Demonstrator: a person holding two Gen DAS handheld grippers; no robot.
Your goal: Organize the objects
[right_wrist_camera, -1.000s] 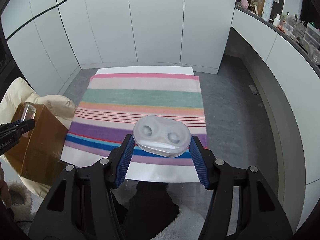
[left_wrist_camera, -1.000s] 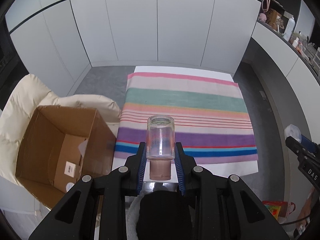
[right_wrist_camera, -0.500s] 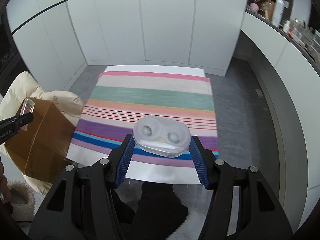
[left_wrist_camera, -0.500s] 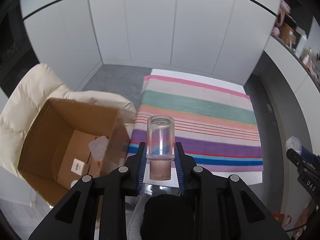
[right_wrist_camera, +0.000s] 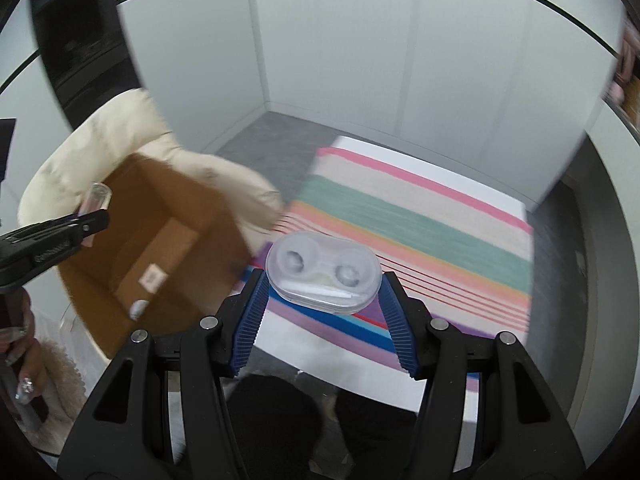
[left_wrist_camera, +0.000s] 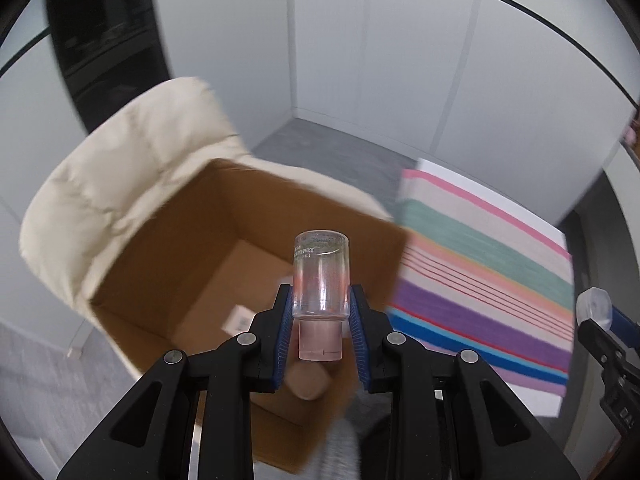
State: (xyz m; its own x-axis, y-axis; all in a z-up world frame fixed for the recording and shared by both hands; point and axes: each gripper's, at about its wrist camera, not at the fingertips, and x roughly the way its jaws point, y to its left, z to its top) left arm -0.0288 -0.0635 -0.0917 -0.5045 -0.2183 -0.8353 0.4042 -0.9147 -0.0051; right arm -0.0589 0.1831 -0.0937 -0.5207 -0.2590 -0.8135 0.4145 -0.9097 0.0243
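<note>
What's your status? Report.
Left gripper shut on vial, above box. Right gripper shut on lens case, over cloth. Nothing blocking.

A cream padded jacket [left_wrist_camera: 120, 184] lies beside a striped cloth [right_wrist_camera: 420, 232], white cabinet doors [right_wrist_camera: 400, 60] behind.

A: What do you see?
B: A small clear bottle [left_wrist_camera: 320, 276] with a pink cap, held upside down over the open brown box [left_wrist_camera: 168, 264].
A: And?
B: A clear lens case [right_wrist_camera: 323, 271], flat, above the striped cloth [right_wrist_camera: 420, 224].
</note>
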